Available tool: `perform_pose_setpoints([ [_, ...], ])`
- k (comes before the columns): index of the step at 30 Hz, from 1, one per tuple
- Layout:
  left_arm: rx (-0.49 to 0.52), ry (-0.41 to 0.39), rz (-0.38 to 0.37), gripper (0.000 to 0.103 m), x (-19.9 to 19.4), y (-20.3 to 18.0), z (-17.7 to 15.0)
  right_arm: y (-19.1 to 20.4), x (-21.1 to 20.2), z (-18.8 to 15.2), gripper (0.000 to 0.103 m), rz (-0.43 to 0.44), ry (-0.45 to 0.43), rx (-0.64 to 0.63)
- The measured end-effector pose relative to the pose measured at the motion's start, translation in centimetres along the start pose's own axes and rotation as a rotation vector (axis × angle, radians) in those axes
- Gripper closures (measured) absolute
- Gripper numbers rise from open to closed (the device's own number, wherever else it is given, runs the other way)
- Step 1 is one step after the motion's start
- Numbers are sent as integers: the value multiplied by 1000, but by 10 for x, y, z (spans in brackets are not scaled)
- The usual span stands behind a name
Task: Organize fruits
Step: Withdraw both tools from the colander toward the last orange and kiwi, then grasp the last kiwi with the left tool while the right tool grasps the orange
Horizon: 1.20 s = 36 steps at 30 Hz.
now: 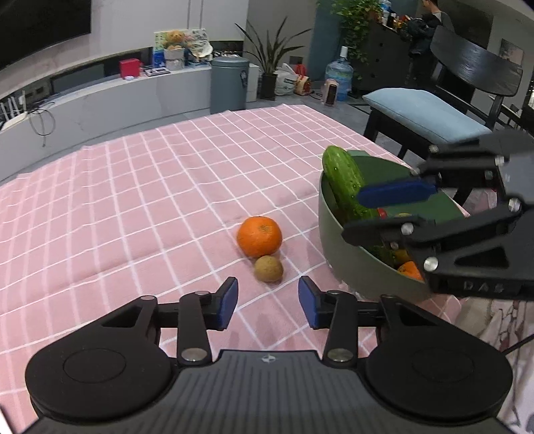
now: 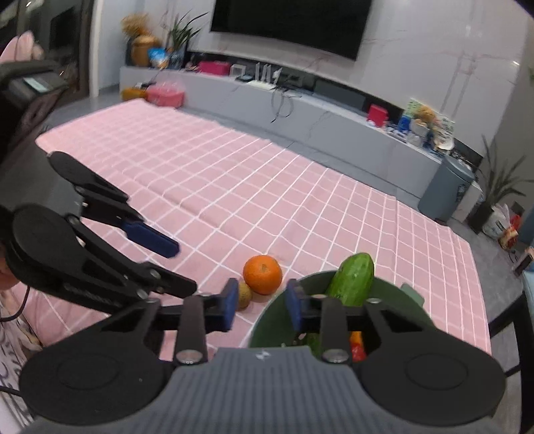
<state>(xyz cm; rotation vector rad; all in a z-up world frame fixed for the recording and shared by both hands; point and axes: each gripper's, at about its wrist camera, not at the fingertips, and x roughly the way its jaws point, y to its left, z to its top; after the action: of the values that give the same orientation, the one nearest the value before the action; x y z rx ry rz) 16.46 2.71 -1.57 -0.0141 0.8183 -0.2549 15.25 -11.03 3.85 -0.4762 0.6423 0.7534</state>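
Left claw spread, empty (low, level); right claw likewise spread.

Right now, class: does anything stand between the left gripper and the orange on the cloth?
Yes. The small brown fruit lies directly in front of the open left gripper, touching the near side of the orange. Nothing else intervenes.

Even, soft indoor light filled both views, bright enough to keep colours clear. The orange cast only a faint shadow on the bench just ahead of the left hand-held gripper. Fisheye distortion bent straight lines hard toward the frame edges, and the corners fell dark. From the right hand-held gripper, the far-left background was smeared with blur, and the television showed dull reflections.
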Motion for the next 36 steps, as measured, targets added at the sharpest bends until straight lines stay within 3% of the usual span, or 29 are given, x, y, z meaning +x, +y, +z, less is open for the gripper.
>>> perform_pose_setpoints([
  [7,-50,8,-21,59,32,9,6,-20,17,23,77,18,14,-35],
  [13,-23,48,-16,59,52,6,4,-23,40,31,77,54,38,-62],
  [16,1,84,11,65,61,4,3,-23,49,30,77,82,56,-68],
  [19,26,75,2,70,60,3,4,-23,55,32,77,102,79,-95],
  [24,-18,63,-23,74,62,6,5,-18,62,33,77,103,115,-161],
  [29,-70,40,8,74,44,20,2,-13,73,33,76,133,145,-211],
  [31,-114,25,19,74,34,30,0,-9,79,34,68,137,154,-221],
  [36,-182,11,77,74,23,53,0,0,96,39,65,159,221,-232],
])
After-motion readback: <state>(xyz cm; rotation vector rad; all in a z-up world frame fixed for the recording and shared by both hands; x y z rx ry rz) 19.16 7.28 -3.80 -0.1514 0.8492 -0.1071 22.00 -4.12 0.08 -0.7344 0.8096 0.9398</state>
